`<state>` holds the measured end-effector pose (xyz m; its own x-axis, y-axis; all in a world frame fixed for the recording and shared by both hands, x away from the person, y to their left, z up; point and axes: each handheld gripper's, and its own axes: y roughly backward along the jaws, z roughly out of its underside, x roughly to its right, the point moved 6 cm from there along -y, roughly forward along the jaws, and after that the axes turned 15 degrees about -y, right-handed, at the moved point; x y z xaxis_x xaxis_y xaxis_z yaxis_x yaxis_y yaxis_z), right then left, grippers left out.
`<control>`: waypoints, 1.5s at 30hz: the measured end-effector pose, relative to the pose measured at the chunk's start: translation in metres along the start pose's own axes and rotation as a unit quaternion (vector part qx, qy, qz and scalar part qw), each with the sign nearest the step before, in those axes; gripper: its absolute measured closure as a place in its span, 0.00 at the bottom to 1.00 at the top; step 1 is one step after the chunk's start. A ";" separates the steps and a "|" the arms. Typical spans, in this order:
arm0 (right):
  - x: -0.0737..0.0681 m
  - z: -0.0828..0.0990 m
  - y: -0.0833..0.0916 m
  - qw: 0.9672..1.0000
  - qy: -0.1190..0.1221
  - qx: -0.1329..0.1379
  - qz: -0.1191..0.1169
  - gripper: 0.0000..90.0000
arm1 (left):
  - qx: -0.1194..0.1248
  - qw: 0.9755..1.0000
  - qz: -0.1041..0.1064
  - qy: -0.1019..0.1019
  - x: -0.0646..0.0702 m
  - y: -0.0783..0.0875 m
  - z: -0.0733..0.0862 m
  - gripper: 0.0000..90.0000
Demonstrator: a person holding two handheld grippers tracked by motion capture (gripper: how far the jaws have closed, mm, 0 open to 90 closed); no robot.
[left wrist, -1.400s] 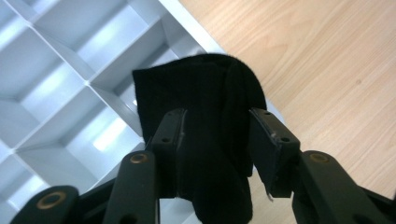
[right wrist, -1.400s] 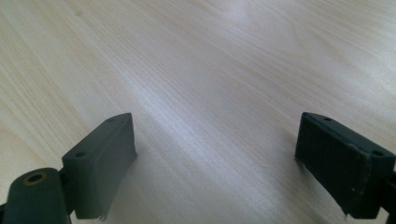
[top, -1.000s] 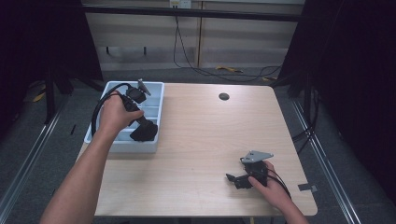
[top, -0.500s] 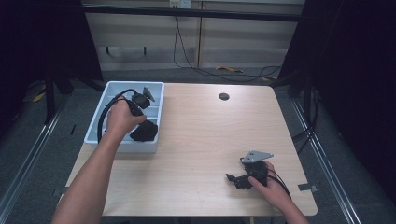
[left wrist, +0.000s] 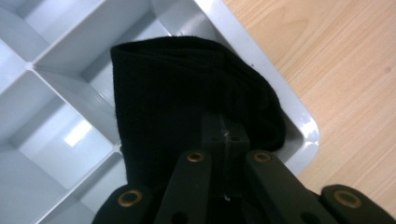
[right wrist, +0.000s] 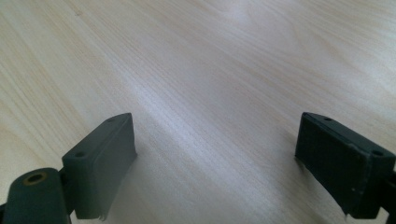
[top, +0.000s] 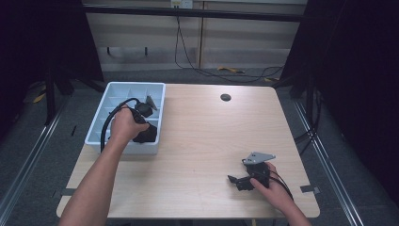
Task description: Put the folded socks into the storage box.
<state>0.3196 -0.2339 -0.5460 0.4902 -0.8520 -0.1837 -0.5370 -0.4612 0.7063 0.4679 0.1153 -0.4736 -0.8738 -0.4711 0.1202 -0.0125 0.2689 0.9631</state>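
A black knitted cloth point(left wrist: 187, 93) lies bunched in the near right corner compartment of a pale blue divided tray point(left wrist: 299, 116). My left gripper point(left wrist: 224, 137) points down into it, jaws together with the fabric pinched at their tips. In the high view the left gripper point(top: 145, 131) is at the tray's point(top: 113, 89) near right corner, over the cloth point(top: 149, 136), with its cable looping over the tray. My right gripper point(top: 234, 182) rests on the table's near right part, jaws wide apart. Between the right gripper's point(right wrist: 217, 154) jaws is bare wood.
The tray stands at the wooden table's point(top: 202, 141) left edge, its other compartments showing bare plastic. A small dark round disc point(top: 226, 97) sits near the far edge. Dark frame posts and floor cables surround the table.
My left hand has sunk and come a little nearer, carrying the gripper down into the tray's near right corner onto the black cloth. The right hand has stayed where it was.
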 end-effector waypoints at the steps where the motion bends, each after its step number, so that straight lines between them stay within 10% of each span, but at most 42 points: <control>1: 0.000 0.000 0.000 1.000 -0.001 -0.001 0.000 0.13 | -0.002 1.000 0.003 0.000 0.000 -0.001 0.001 1.00; 20: 0.000 0.000 0.000 1.000 0.000 -0.001 0.000 0.13 | -0.006 1.000 0.019 0.011 0.003 -0.020 0.009 1.00; 45: 0.000 0.000 0.000 1.000 0.000 0.000 0.000 0.13 | 0.031 0.999 -0.024 0.022 -0.015 0.042 -0.001 0.94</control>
<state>0.3196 -0.2339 -0.5459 0.4903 -0.8520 -0.1836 -0.5366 -0.4611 0.7067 0.4811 0.1326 -0.4341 -0.8499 -0.5199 0.0861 -0.0844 0.2955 0.9516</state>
